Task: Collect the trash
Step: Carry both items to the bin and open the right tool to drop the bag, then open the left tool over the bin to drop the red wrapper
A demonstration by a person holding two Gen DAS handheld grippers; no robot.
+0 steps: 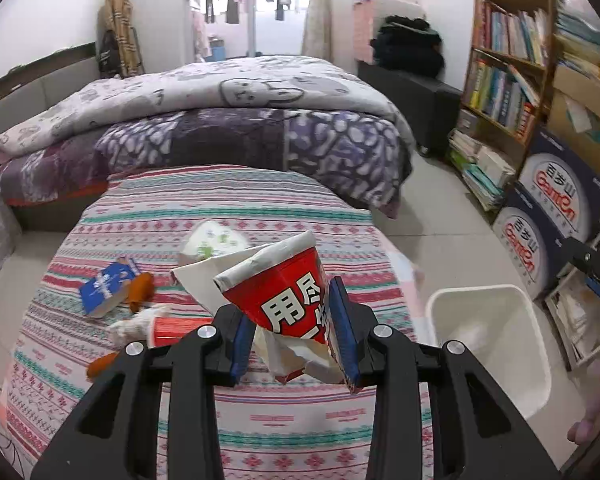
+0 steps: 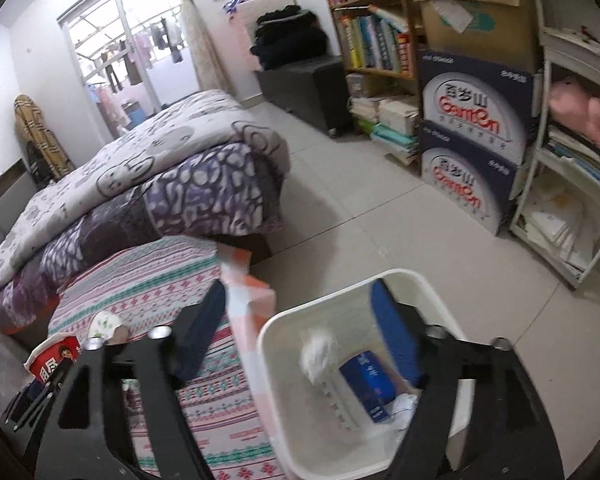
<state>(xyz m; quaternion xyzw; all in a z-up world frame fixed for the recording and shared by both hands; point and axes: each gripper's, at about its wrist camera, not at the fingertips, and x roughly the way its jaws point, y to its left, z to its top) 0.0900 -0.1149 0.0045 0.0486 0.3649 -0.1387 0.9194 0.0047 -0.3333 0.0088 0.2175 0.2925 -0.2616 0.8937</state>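
Note:
My left gripper [image 1: 296,336] is shut on a crushed red paper cup [image 1: 284,284] with white characters and holds it above the striped table [image 1: 204,412]. More trash lies on the table: a blue carton [image 1: 104,288], a second red cup [image 1: 172,330], crumpled tissue [image 1: 130,326], orange peel [image 1: 140,290] and a white green-printed wrapper [image 1: 214,242]. The white bin [image 1: 496,344] stands on the floor to the right. My right gripper [image 2: 300,320] is open and empty above the bin [image 2: 284,420], which holds a blue carton [image 2: 370,384] and white tissue [image 2: 316,352]. The held cup shows at the left of the right wrist view [image 2: 54,356].
A bed with purple and grey quilts [image 1: 228,120] stands behind the table. Bookshelves [image 1: 508,60] and stacked water boxes [image 1: 556,216] line the right wall. A white rack [image 2: 572,200] stands right of the bin. Tiled floor [image 2: 380,236] lies between bed and shelves.

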